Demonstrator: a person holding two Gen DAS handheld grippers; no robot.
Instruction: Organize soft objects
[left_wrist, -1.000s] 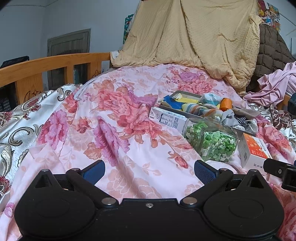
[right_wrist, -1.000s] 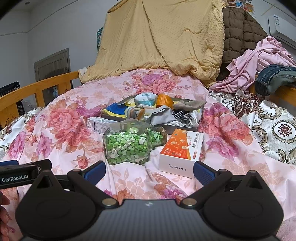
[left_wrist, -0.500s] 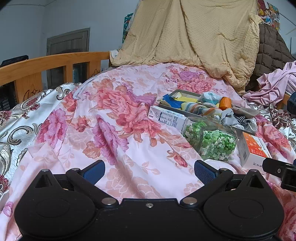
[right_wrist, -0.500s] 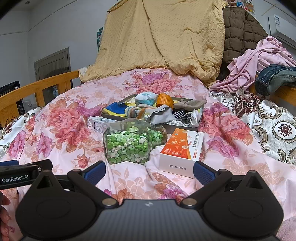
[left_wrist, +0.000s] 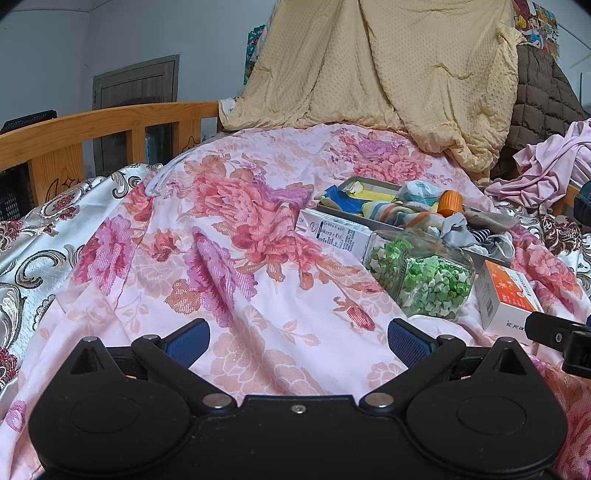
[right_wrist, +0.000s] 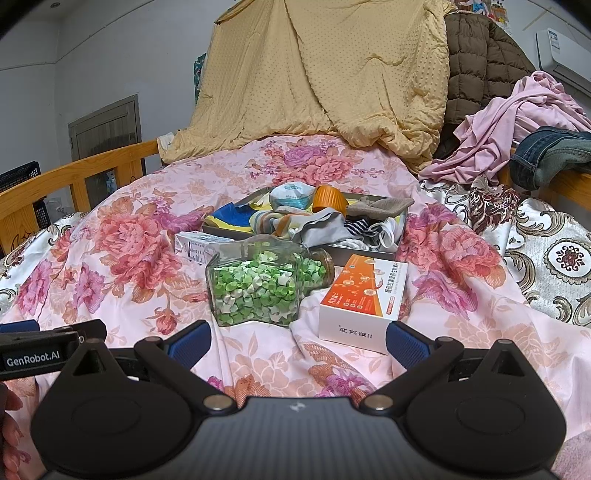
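Cloth-filled tray (right_wrist: 369, 253) behind jar (right_wrist: 255, 290), both grippers (left_wrist: 298, 338) (right_wrist: 298, 338) wide open, empty, over bare quilt (left_wrist: 236, 236).

The left hand-held gripper (left_wrist: 297, 338) hovers low over the floral bedspread (left_wrist: 229, 236), jaws spread wide with nothing between them. To its right a clear jar of green paper stars (left_wrist: 424, 273) lies beside an orange-and-white box (left_wrist: 504, 295), with a white carton (left_wrist: 336, 232) just behind the jar. Behind these, a grey tray (left_wrist: 364, 182) holds bunched cloths (left_wrist: 410, 216) and an orange cap (left_wrist: 450, 203).
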